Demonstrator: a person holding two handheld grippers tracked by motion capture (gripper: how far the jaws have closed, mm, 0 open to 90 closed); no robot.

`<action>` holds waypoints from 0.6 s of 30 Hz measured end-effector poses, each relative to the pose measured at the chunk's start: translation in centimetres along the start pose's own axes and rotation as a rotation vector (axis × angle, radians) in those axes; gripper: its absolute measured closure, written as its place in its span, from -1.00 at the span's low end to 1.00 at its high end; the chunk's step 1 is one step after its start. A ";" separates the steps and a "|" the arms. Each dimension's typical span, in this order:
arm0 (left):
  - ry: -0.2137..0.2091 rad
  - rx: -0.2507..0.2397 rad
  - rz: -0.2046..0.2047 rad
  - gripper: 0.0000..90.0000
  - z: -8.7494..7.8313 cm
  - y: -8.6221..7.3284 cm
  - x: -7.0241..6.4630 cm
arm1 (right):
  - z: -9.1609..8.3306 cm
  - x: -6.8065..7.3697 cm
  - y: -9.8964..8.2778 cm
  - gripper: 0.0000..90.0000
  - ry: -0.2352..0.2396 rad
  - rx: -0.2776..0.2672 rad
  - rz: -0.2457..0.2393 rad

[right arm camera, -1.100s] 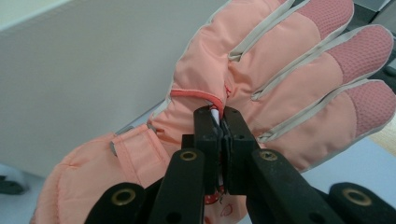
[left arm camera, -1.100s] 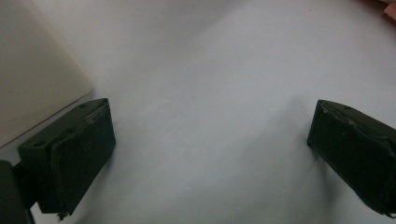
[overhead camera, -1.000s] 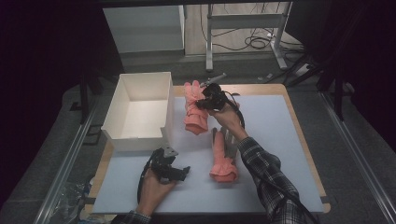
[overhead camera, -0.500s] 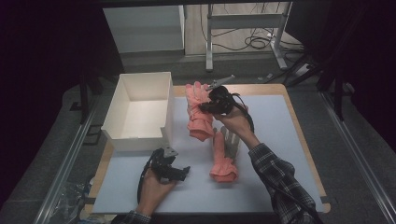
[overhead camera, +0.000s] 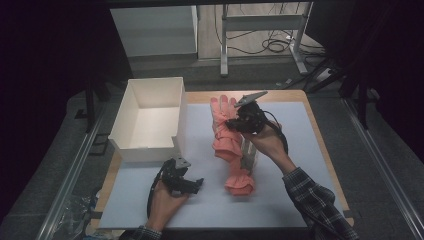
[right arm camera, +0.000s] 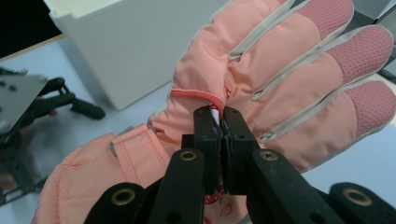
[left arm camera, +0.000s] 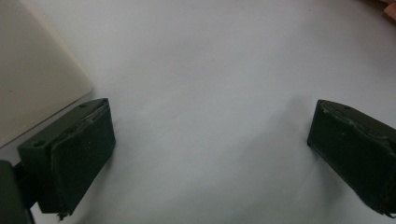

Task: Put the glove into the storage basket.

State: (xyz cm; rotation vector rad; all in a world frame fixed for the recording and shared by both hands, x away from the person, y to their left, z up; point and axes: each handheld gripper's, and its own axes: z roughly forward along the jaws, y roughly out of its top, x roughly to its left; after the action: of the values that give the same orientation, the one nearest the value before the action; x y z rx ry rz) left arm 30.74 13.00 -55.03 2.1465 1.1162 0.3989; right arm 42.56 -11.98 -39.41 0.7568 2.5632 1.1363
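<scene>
box [overhead camera: 150, 120] — table's [overhead camera: 320, 165] left | raised glove [overhead camera: 222, 127] — just right of box | second glove [overhead camera: 241, 175] — before it

second glove [overhead camera: 241, 176] partly hidden behind forearm, held glove's [right arm camera: 261, 93] cuff cropped

My right gripper [right arm camera: 219, 122] sits at the bottom centre of the right gripper view, its two black jaws pressed together on a fold of the pink glove [right arm camera: 280, 74] near the base of the thumb, where a red-stitched seam and a bit of white edging show between them. The glove's fingers [right arm camera: 364, 51] fan out to the upper right, with darker textured patches and grey piping. Its cuff [right arm camera: 93, 172] bunches at lower left, with a strap tab. Behind the glove I see the white box [right arm camera: 130, 51] on the pale table [right arm camera: 364, 163]. At far left sits my left gripper [right arm camera: 37, 112], partly blurred.
</scene>
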 end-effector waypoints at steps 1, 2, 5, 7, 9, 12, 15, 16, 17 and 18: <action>0.000 0.000 0.000 -0.98 0.0 0.0 0.0 | -0.5 0.1 -0.6 0.91 0.000 0.006 0.004; 0.000 0.000 0.000 -0.98 0.0 0.0 0.0 | -0.5 0.1 -0.6 0.91 0.000 0.006 0.004; 0.000 0.000 0.001 -0.98 0.0 0.0 0.0 | -1.5 0.5 -2.0 0.91 -0.001 0.014 0.018; 0.000 0.000 0.001 -0.98 0.0 0.0 0.0 | -1.8 0.6 -2.3 0.91 -0.001 0.015 0.023; 0.000 0.000 0.000 -0.98 0.0 0.0 0.0 | -2.4 0.8 -3.1 0.91 -0.003 0.017 0.028; 0.000 0.000 -0.001 -0.98 0.0 0.0 0.0 | -3.2 1.3 -4.1 0.91 -0.003 0.018 0.043; 0.000 0.002 0.000 -0.98 0.0 0.0 0.0 | -3.9 1.8 -5.1 0.91 -0.005 0.021 0.047; -0.001 0.000 -0.001 -0.98 0.0 0.0 0.0 | -4.0 1.9 -5.3 0.91 -0.005 0.021 0.051; -0.001 0.000 -0.001 -0.98 0.0 0.0 0.0 | -4.3 2.1 -6.0 0.91 -0.005 0.022 0.059; -0.001 0.000 -0.001 -0.98 0.0 0.0 0.0 | -4.3 2.1 -6.0 0.91 -0.005 0.022 0.059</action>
State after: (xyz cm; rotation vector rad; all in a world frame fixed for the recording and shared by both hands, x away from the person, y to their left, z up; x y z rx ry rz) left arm 30.73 12.99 -55.02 2.1466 1.1163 0.3972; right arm 36.85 -16.84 -40.96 0.8440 2.5693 1.1238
